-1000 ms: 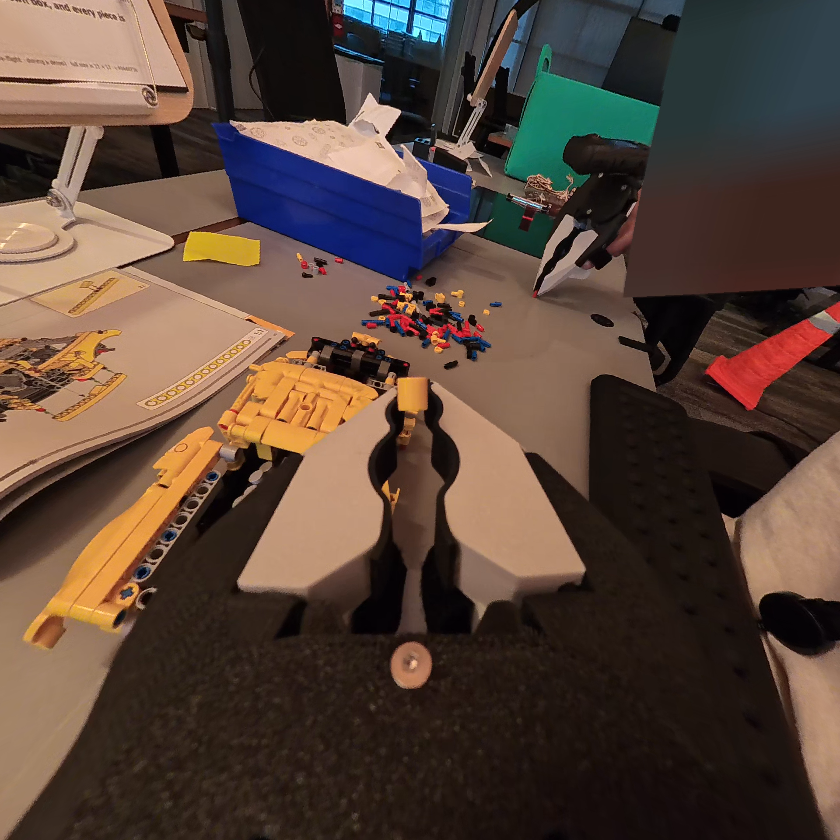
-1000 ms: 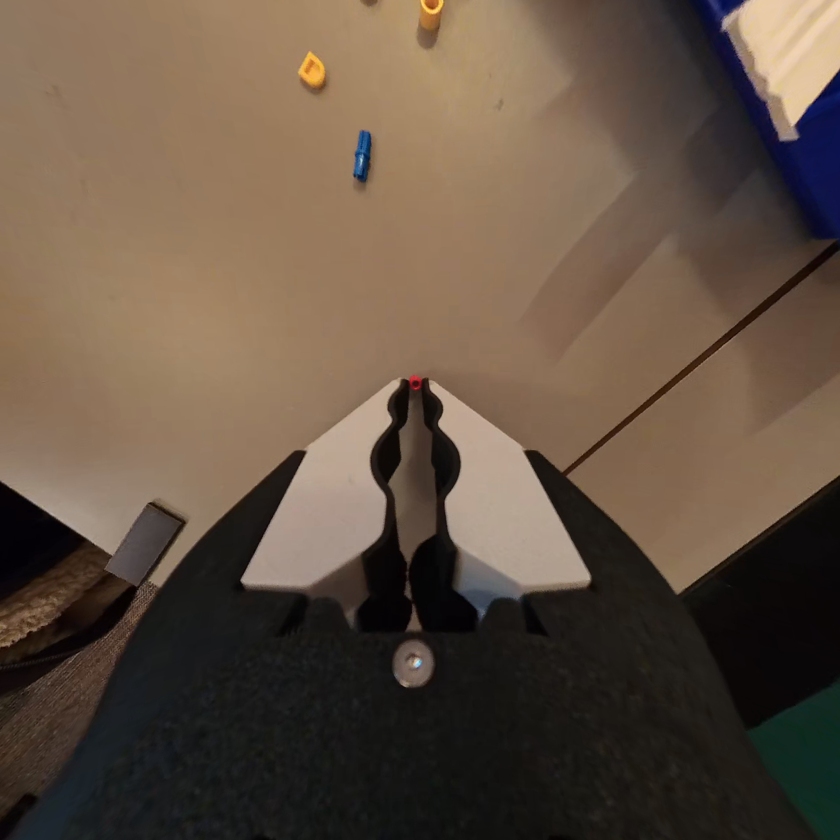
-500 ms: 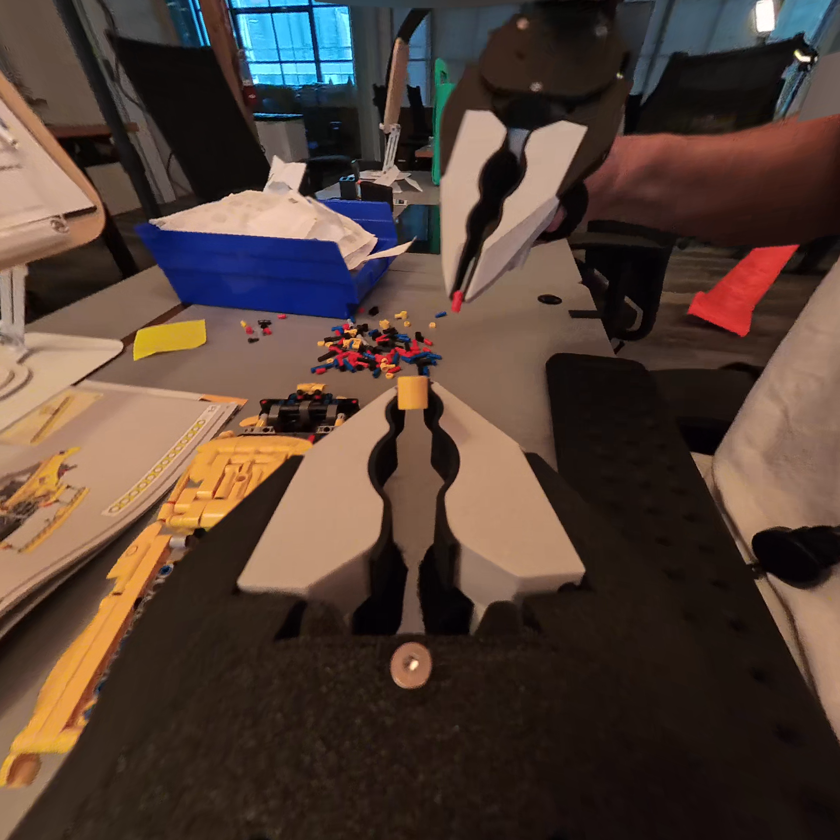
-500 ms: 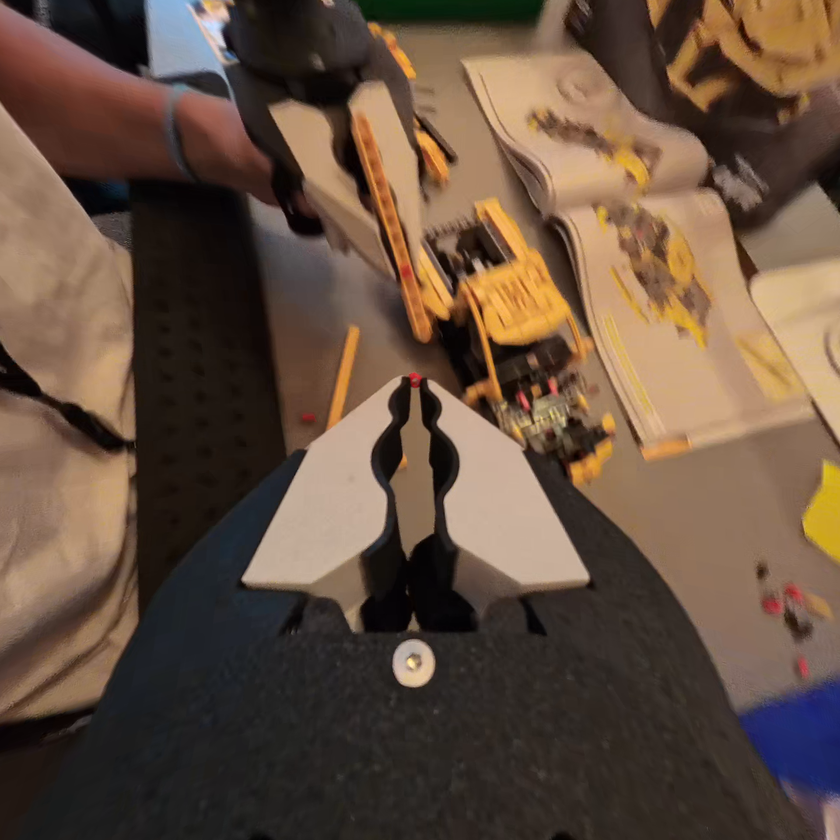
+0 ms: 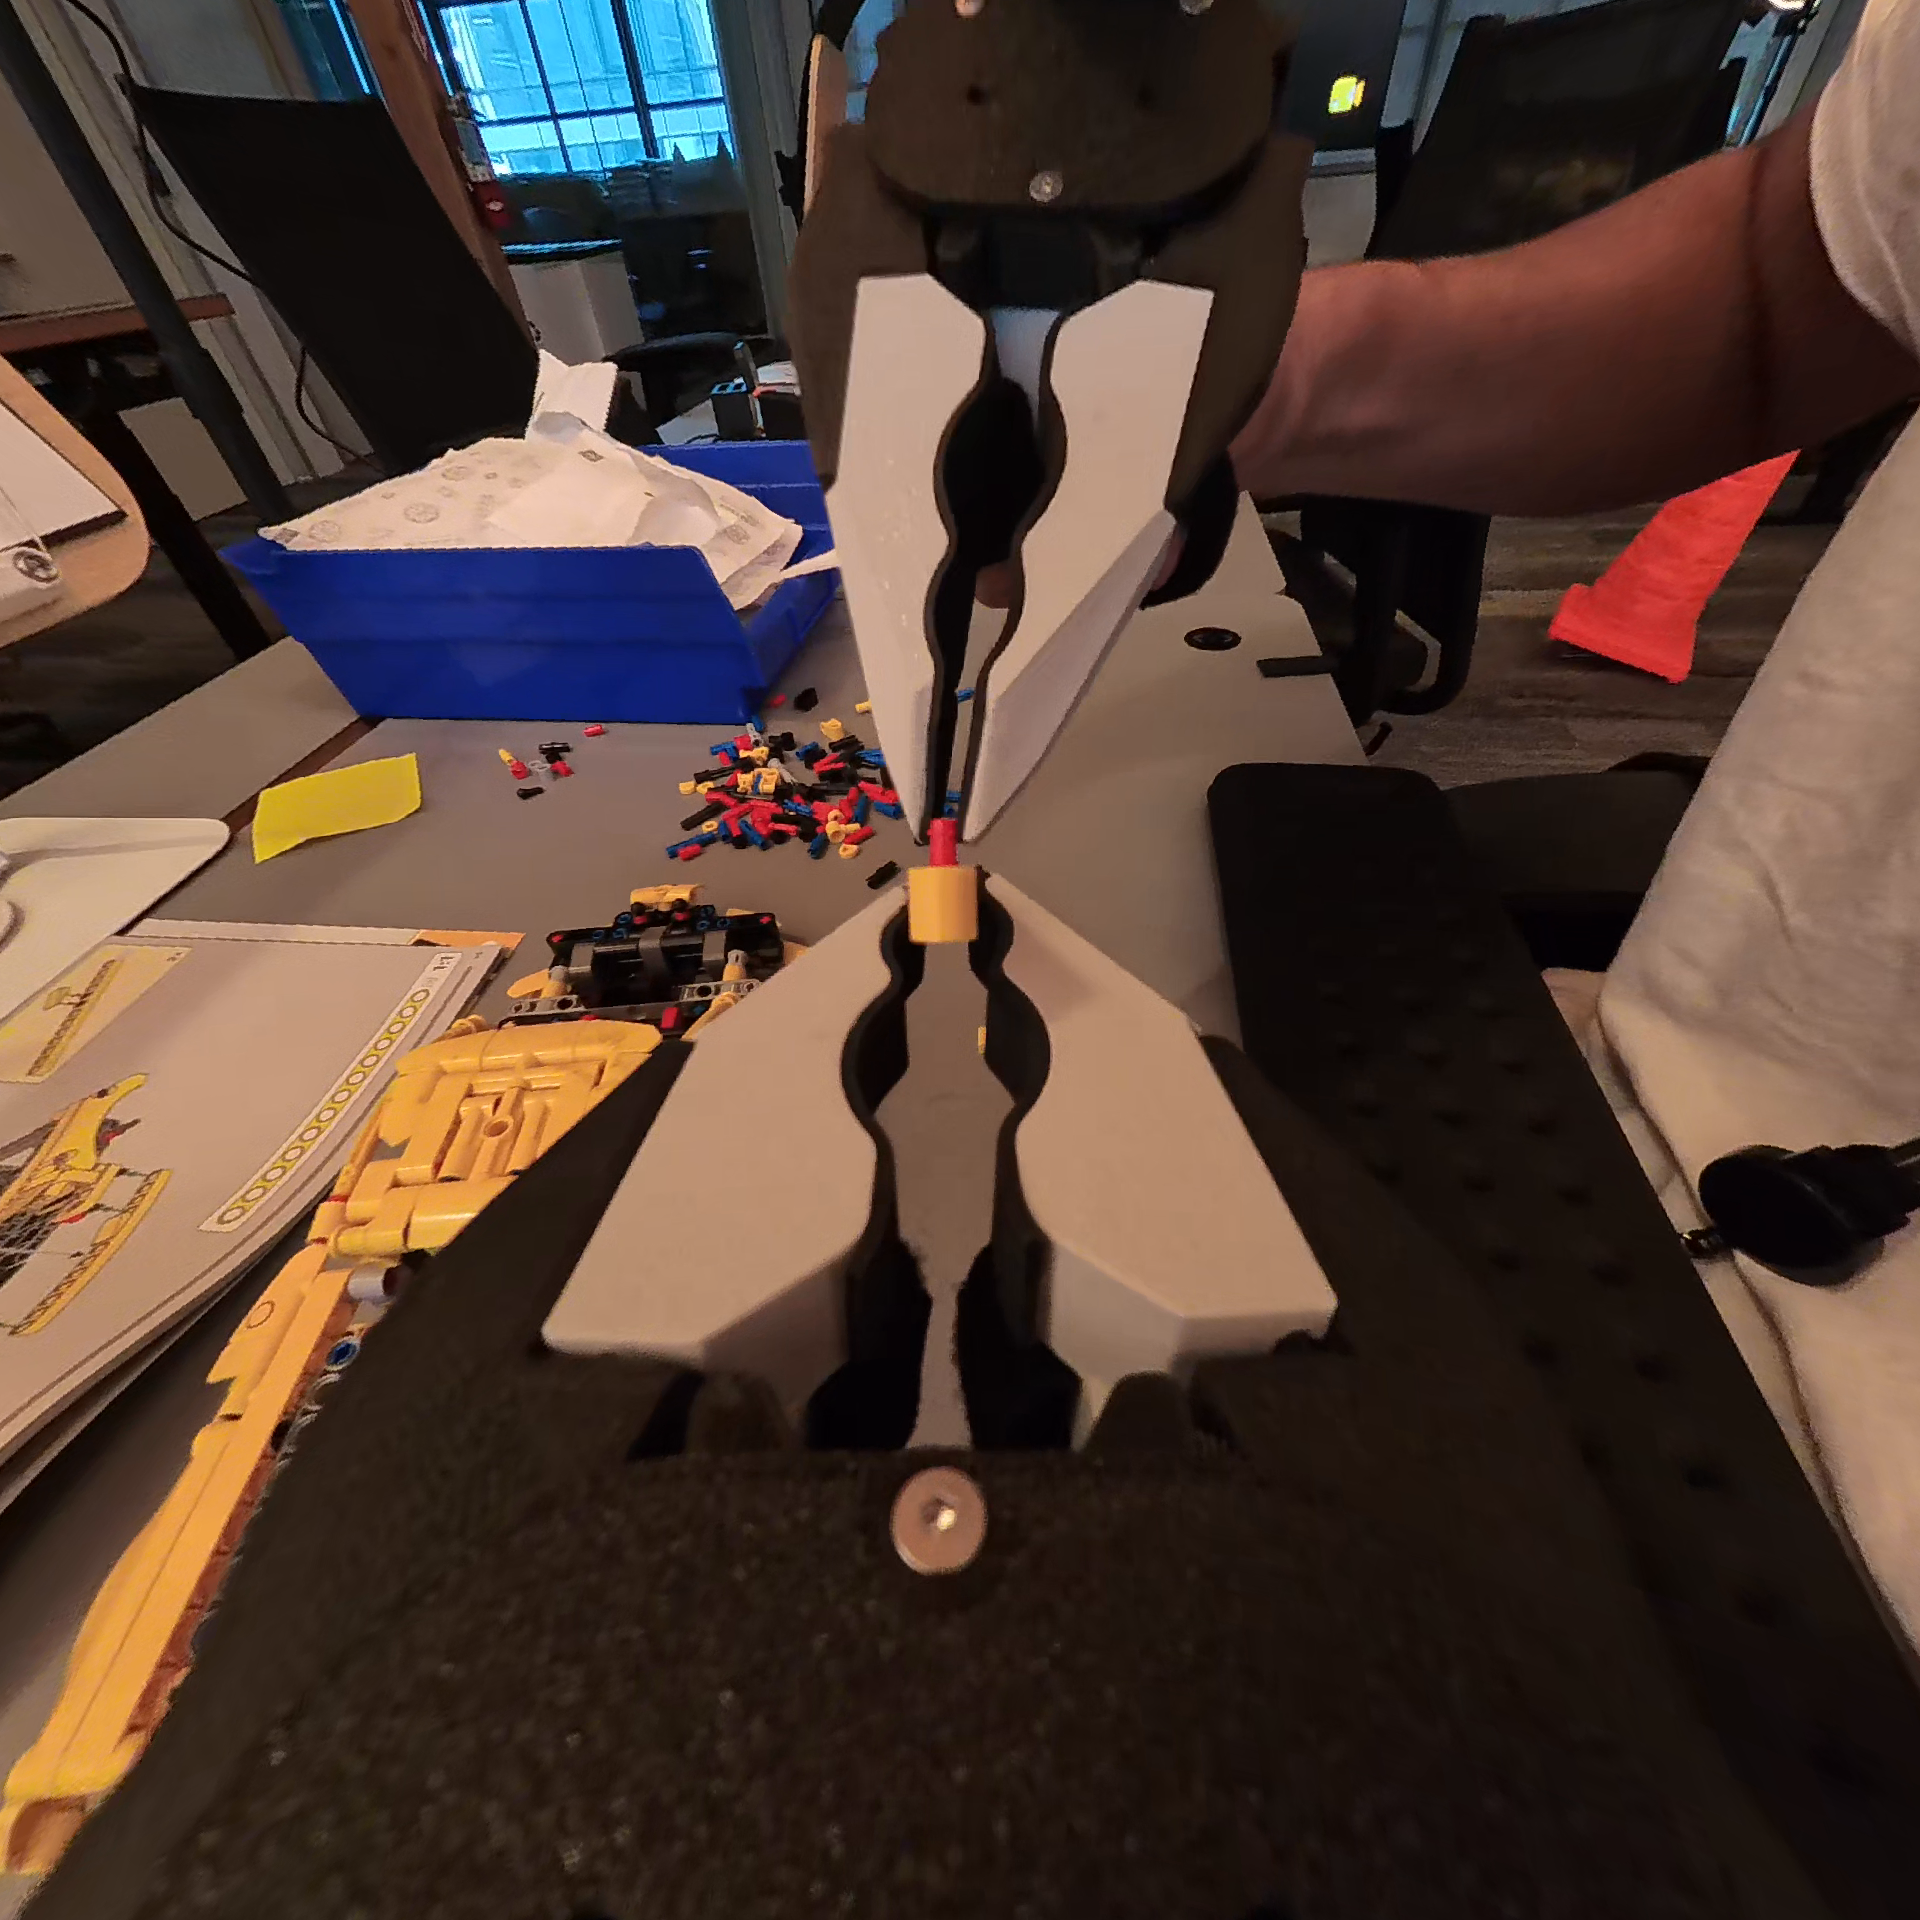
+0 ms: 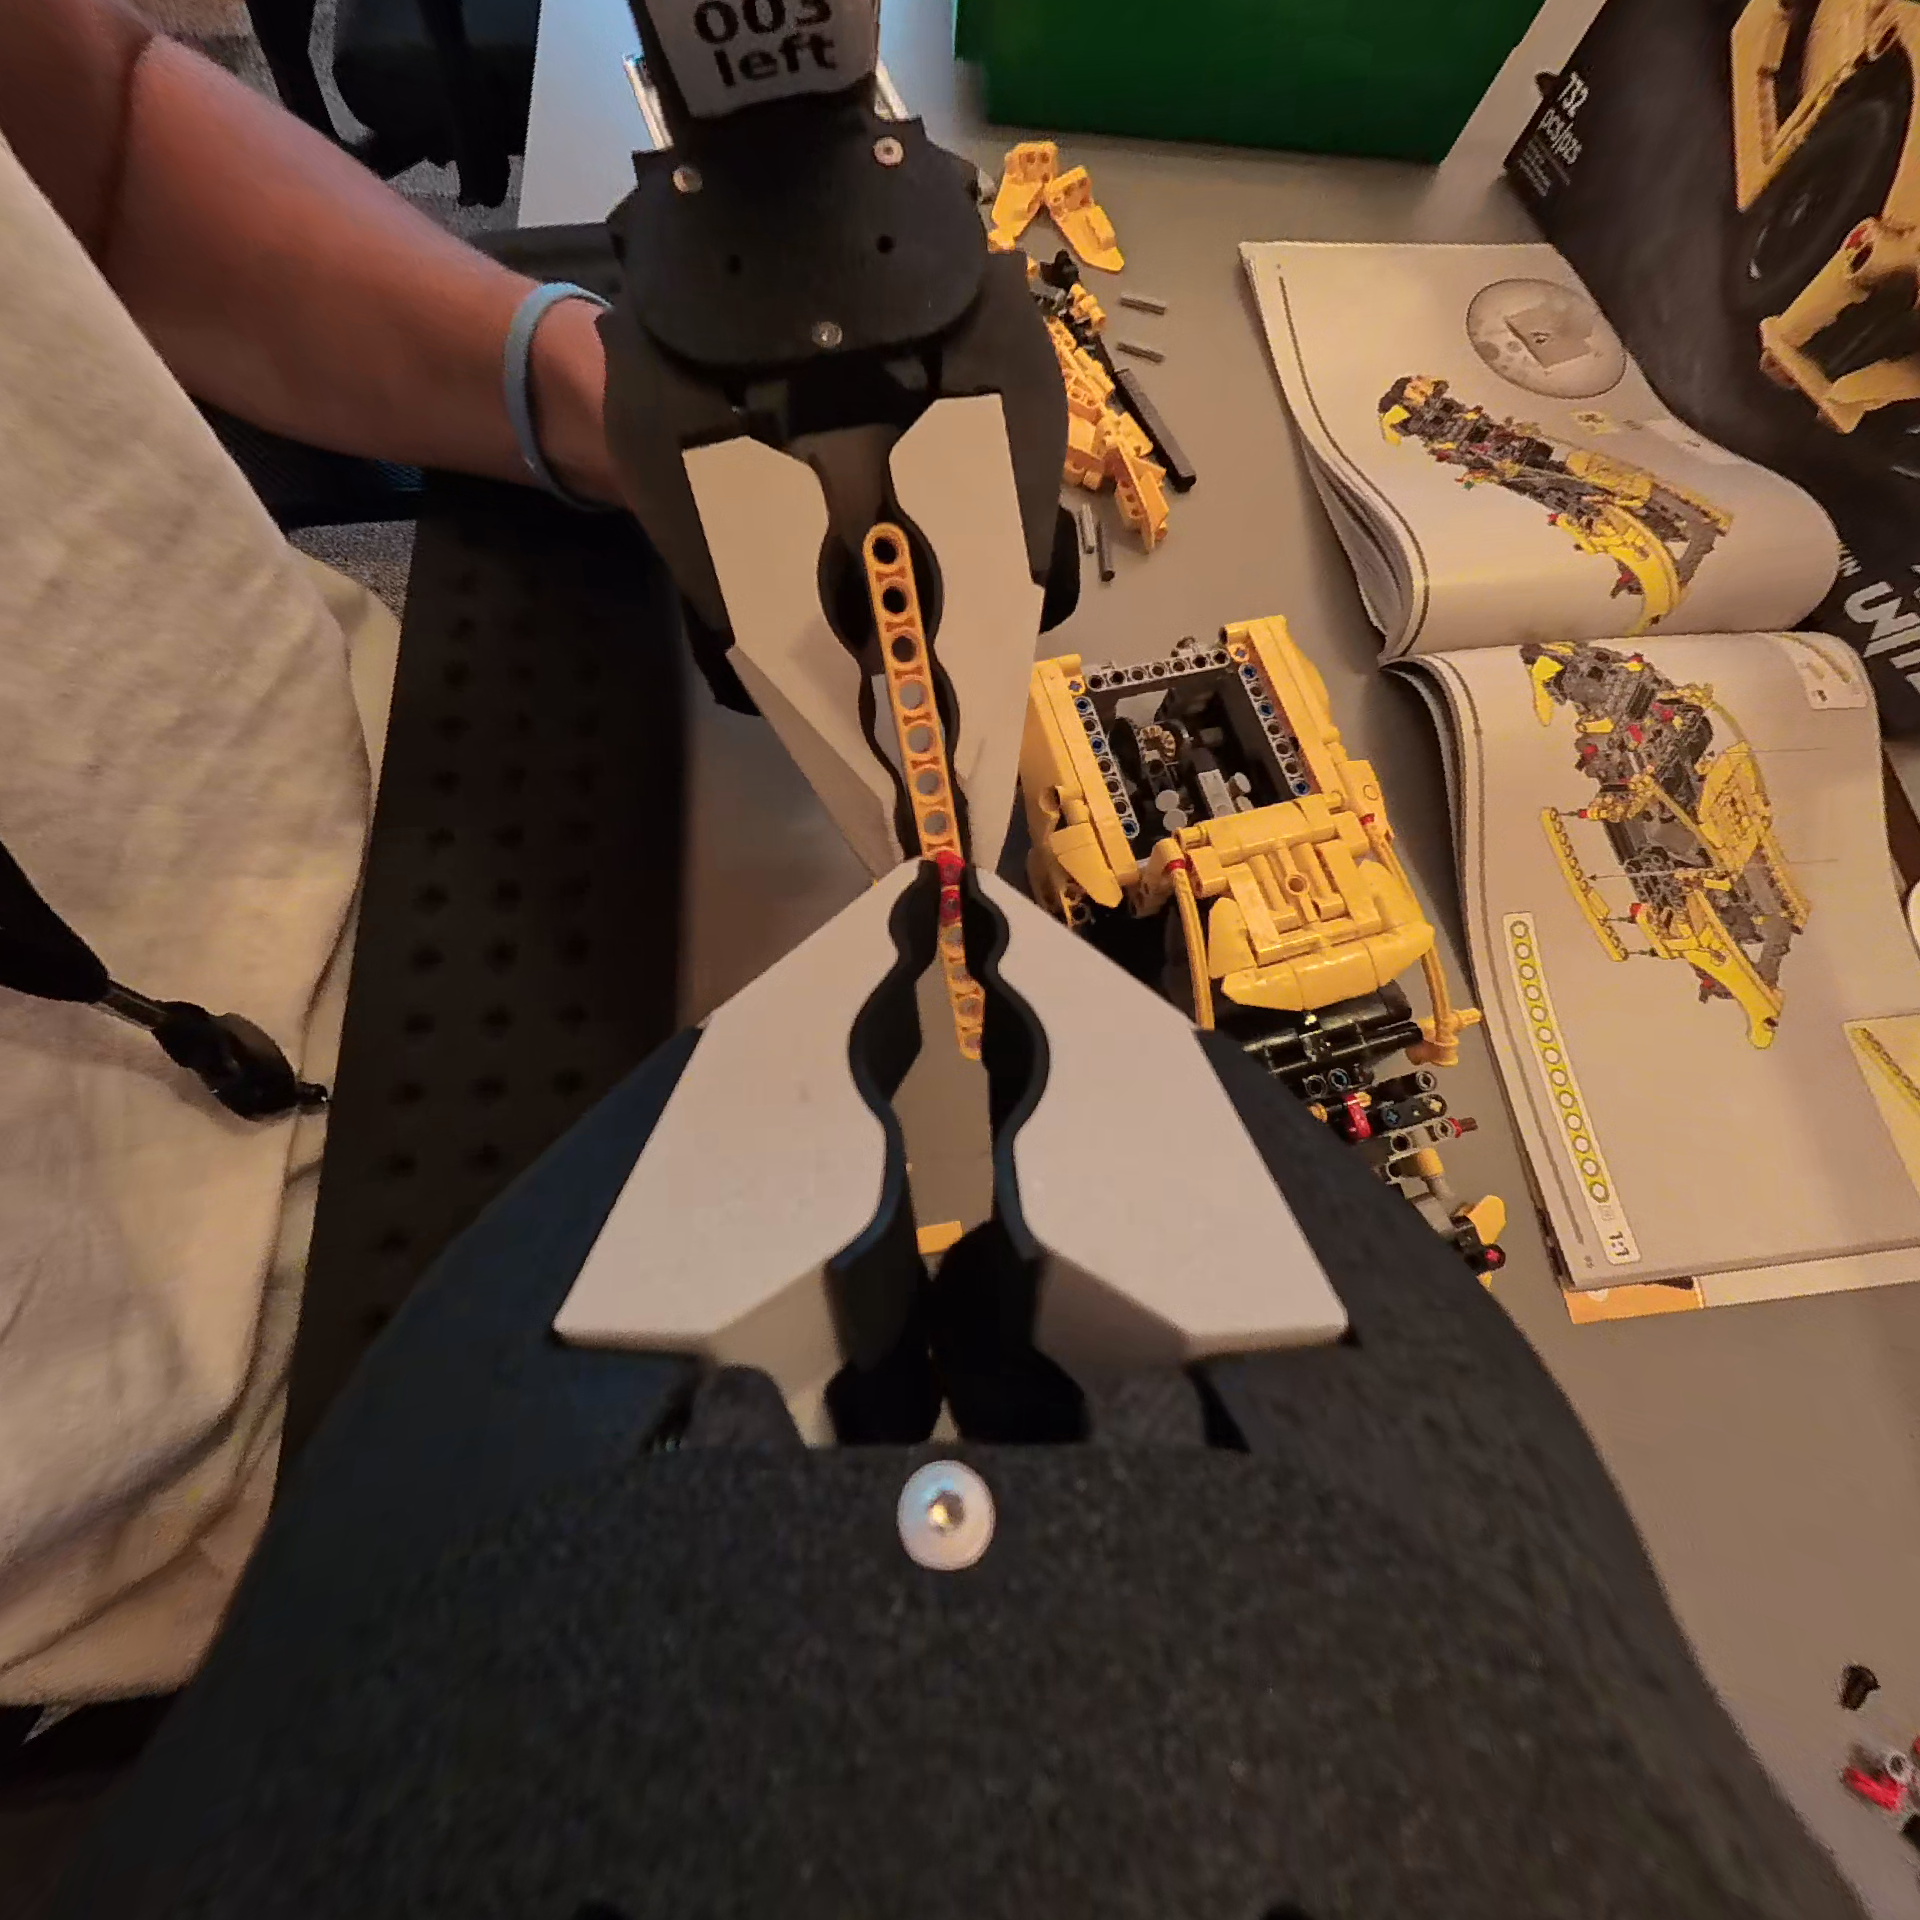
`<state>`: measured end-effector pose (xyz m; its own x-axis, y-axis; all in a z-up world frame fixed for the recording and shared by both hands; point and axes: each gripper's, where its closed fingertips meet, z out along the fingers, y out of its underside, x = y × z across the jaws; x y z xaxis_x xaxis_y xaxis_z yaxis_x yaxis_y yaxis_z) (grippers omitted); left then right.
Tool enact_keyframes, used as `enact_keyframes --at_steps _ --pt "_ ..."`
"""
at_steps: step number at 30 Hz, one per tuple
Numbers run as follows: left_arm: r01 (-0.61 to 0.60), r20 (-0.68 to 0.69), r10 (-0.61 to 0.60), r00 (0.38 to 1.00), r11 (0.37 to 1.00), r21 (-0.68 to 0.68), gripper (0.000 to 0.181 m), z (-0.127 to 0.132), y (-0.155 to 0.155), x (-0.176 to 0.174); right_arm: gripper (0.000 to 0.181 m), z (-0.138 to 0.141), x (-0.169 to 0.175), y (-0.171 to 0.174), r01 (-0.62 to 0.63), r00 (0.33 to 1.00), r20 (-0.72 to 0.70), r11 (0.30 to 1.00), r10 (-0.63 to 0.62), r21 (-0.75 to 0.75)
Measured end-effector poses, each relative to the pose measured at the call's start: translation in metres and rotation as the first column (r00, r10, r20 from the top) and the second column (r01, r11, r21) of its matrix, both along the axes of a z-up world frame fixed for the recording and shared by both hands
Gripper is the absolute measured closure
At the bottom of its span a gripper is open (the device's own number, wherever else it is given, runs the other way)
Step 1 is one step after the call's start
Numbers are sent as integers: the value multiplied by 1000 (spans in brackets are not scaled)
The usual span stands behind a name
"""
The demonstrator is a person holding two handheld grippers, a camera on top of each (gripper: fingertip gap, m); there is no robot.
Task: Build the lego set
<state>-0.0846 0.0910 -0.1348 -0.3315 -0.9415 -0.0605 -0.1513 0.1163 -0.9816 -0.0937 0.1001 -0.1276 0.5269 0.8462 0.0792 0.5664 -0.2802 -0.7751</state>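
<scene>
The left gripper point(image 5: 940, 914) is pinched on a long yellow beam point(image 6: 914, 707), its end showing between the tips. Touching that end from above, the right gripper point(image 5: 940, 826) is clamped on a small red pin point(image 5: 942, 840). On the grey table point(image 5: 582, 842), left, lies the yellow model point(image 6: 1247, 862) beside the open manual point(image 6: 1662, 935). Farther off are loose pieces point(image 5: 790, 800), then a blue bin point(image 5: 520, 634).
</scene>
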Motion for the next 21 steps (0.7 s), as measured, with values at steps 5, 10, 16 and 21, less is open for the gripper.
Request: enact_keyframes --at_steps 5,10,16,21 --pt "1 -19 -1 1000 1000 -3 174 -3 1 0 178 -4 0 0 -3 1000 4 1000 3 -8" --pt "4 -48 -3 999 1000 15 174 -8 -1 1 178 -9 -1 -2 -10 1000 -1 1000 10 -5" --pt "29 -24 -29 999 999 -18 174 -4 -4 0 178 -6 -2 -5 -17 994 -105 998 10 -59" --pt "31 -35 -30 999 1000 7 175 -8 -8 1 179 -12 -2 -8 -24 981 -192 991 -1 -132"
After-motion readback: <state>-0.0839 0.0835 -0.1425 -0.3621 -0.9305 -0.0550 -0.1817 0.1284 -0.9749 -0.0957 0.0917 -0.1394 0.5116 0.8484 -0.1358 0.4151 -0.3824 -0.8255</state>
